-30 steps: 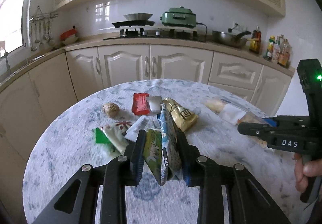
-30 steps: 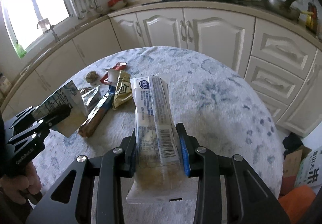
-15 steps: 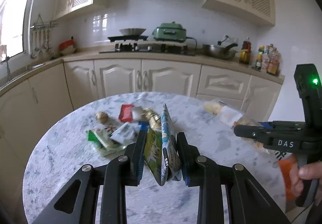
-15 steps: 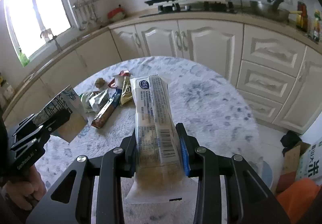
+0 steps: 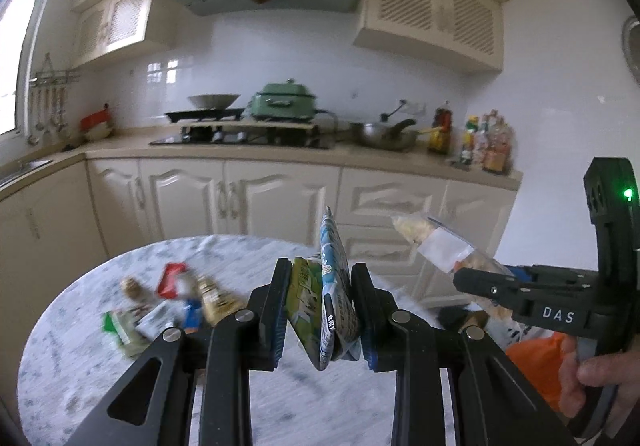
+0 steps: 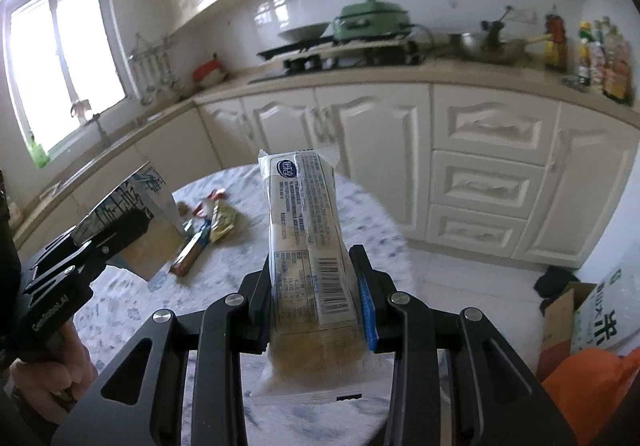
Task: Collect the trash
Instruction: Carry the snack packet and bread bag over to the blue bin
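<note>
Left wrist view: left gripper (image 5: 320,310) clenched on folded wrappers (image 5: 326,302), now lifted clear of worktop (image 5: 72,346). Right gripper (image 6: 314,306) clamped on biscuit packet (image 6: 306,242), likewise raised. More litter (image 5: 172,306) left behind, ahead-left. Both loads probably ready for binning.

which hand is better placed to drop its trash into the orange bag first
Right, probably. The orange bag sits low on the right side, beside the right tool gripping the clear biscuit wrapper. The left tool, gripping the flattened carton, is farther across the table.
</note>
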